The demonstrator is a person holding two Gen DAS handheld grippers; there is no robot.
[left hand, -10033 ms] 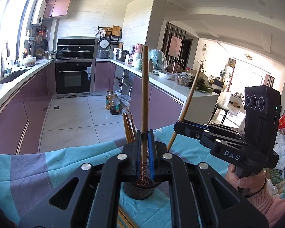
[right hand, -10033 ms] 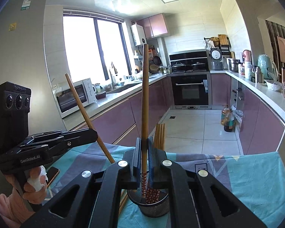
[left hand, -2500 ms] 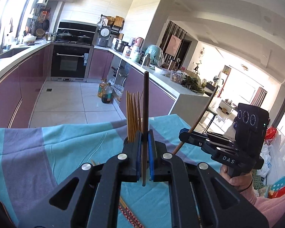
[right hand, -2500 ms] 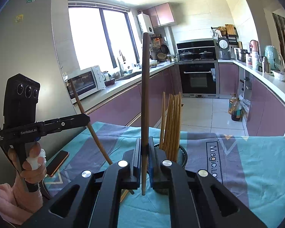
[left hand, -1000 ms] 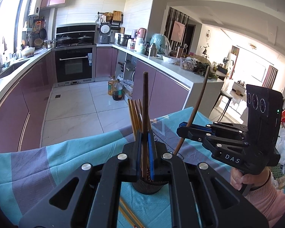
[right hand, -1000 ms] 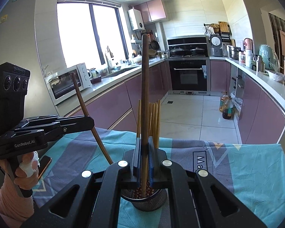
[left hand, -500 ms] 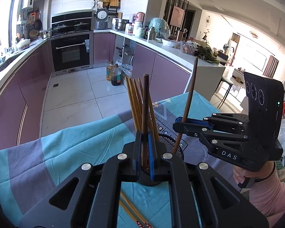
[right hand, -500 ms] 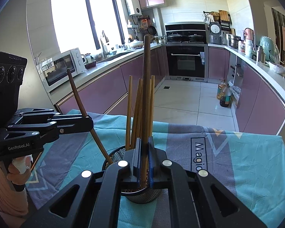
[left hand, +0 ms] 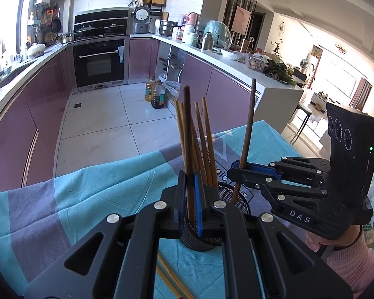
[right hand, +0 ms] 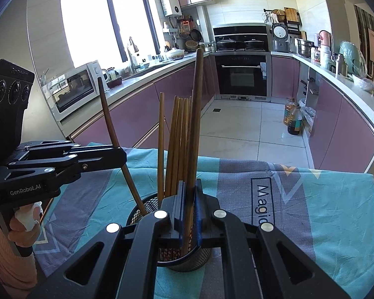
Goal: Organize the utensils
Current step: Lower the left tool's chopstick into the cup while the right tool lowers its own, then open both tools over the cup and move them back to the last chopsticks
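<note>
A black mesh cup (left hand: 228,195) (right hand: 142,210) stands on the teal and grey cloth and holds several light wooden chopsticks (left hand: 205,142) (right hand: 174,144). My left gripper (left hand: 189,194) (right hand: 121,158) is shut on a dark chopstick (left hand: 187,134) (right hand: 109,122) held upright, its lower end inside the cup. My right gripper (right hand: 189,204) (left hand: 239,172) is shut on another dark chopstick (right hand: 195,109) (left hand: 248,124), its lower end also in the cup.
Loose chopsticks (left hand: 172,280) lie on the cloth (left hand: 87,186) (right hand: 311,199) near the cup. The table edge drops to a tiled floor (left hand: 104,122). Purple kitchen cabinets (right hand: 336,124) and an oven stand beyond. Oil bottles (right hand: 293,120) stand on the floor.
Both grippers have tilted down and lowered their dark chopsticks, so the lower ends now sit in the mesh cup. The cup shows nearer and more from above.
</note>
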